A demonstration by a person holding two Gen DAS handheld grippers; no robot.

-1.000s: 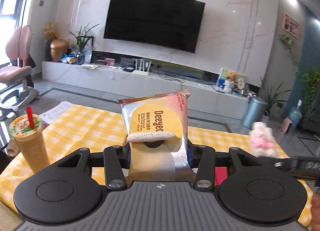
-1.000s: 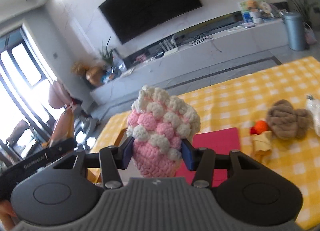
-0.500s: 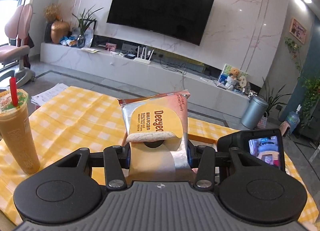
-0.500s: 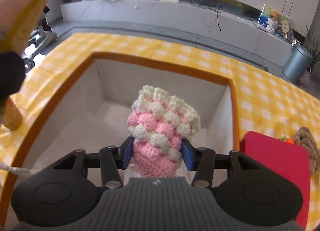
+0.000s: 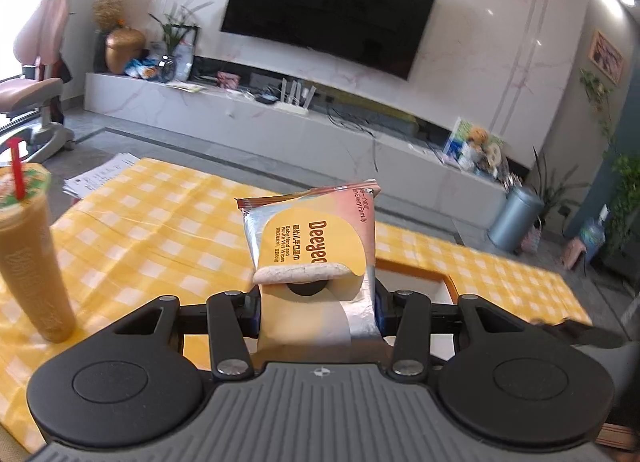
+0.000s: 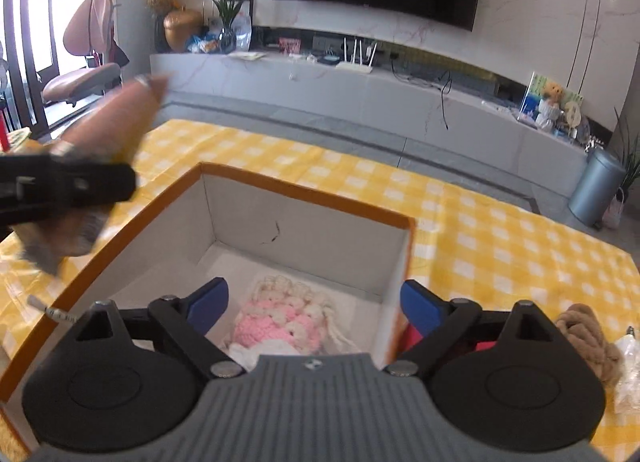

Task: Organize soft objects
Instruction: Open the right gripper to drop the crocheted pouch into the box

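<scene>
My left gripper [image 5: 318,304] is shut on a silver and orange pack of wet wipes [image 5: 312,246], held upright above the yellow checked tablecloth [image 5: 160,230]. My right gripper [image 6: 314,304] hovers over the open box [image 6: 304,198] with the orange rim; its jaws are opening wide with nothing between the blue pads [image 6: 210,302]. The pink and cream crocheted toy [image 6: 280,322] lies on the box floor below them. In the right wrist view the left gripper [image 6: 80,186] with the wipes pack shows blurred at the left. The box corner [image 5: 432,280] shows past the wipes pack.
A tall iced drink cup with a red straw [image 5: 28,250] stands at the left on the table. A brown yarn bundle [image 6: 588,334], a clear bag [image 6: 632,366] and a red flat object [image 6: 416,336] lie right of the box. A TV bench runs behind the table.
The right gripper swung over the box, lowered, and let the crocheted toy drop inside as its jaws spread. The left gripper sank a little, still holding the wipes pack.
</scene>
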